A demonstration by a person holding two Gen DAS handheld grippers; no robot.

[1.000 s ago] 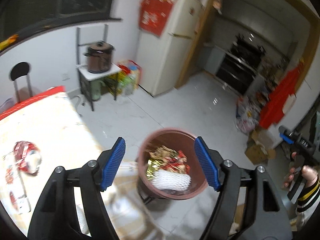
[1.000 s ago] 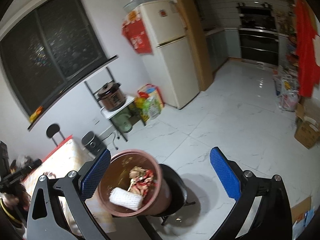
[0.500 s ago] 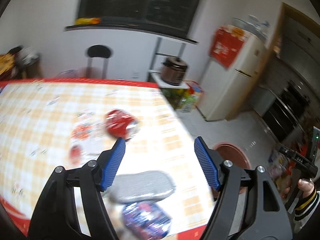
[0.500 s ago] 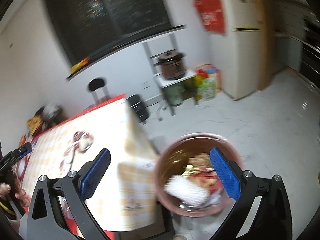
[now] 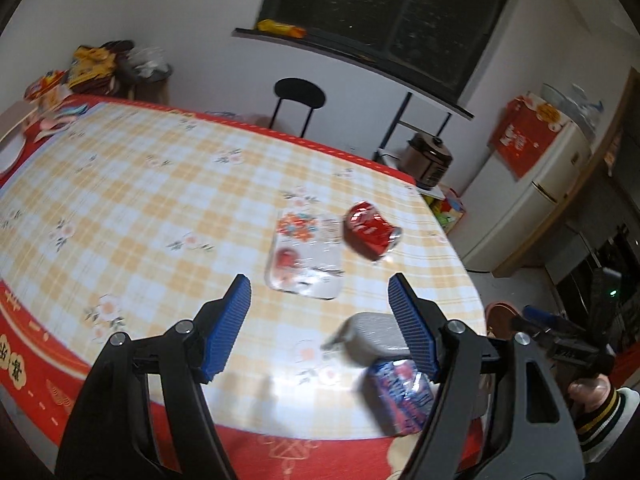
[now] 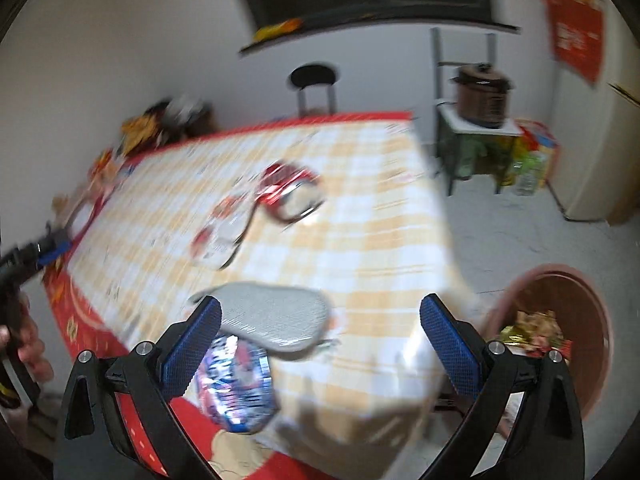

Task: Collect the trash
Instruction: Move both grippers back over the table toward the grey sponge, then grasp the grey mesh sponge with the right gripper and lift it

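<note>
Trash lies on the yellow checked tablecloth: a crushed red can, a clear printed wrapper, a grey pouch and a blue-purple packet at the near edge. My left gripper hangs open above the table, short of the wrapper, nothing between its fingers. My right gripper is open over the table corner, with the grey pouch and the blue packet below it. The brown bin, holding trash, stands on the floor to the right.
A black stool stands behind the table, and clutter is piled at the far left corner. A cooker sits on a small stand and a fridge stands to the right. The other hand's sleeve shows at the right edge.
Both grippers have swung from above the brown bin over to the table. The bin has slid to the right edge of each view, and the trash on the tablecloth has come under the fingers.
</note>
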